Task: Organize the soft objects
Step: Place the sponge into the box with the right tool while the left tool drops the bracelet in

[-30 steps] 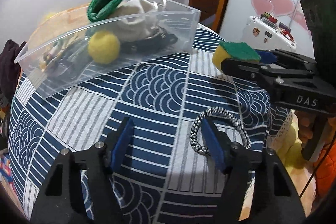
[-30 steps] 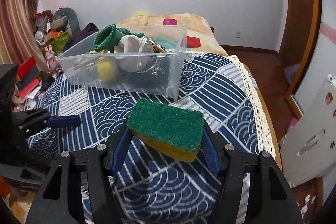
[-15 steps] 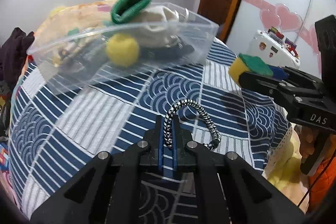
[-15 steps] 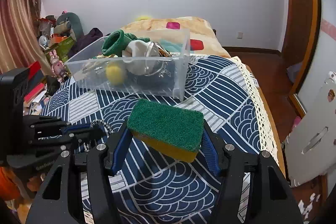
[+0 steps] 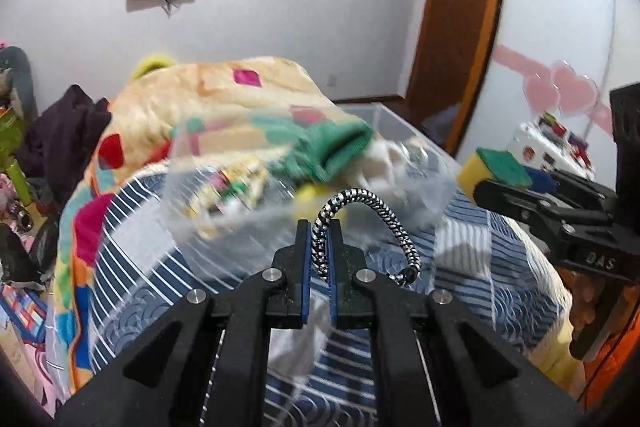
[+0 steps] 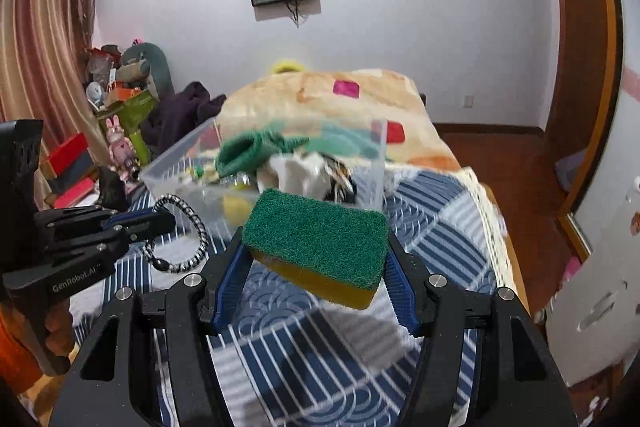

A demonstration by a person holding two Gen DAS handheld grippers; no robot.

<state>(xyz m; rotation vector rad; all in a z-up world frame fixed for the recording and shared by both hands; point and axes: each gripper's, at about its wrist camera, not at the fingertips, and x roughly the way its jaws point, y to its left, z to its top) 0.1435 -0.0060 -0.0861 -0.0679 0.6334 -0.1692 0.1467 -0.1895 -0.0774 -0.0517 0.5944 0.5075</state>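
Two soft things are up in the air right now, one per gripper. The left gripper is clamped nearly shut on a black-and-white braided cord loop, pinching one strand while the rest arcs off toward 2 o'clock and dangles. It looks feather-light and floppy, so I'd guess it swings around a lot; gripping a single strand is fine, but the free end with its dark clasp could snag on the bin wall. The right gripper sits about half open, pads pressed on the short ends of a green-topped yellow sponge. Squishy and light, so the end-to-end hold seems good; squeeze harder and it'll just deform.

Both are above the blue patterned bedspread. The clear plastic bin lies ahead at 12 o'clock from the sponge, already holding a green knit thing and some white fabric, though it's blurry. From the left wrist view the sponge shows at 3 o'clock.
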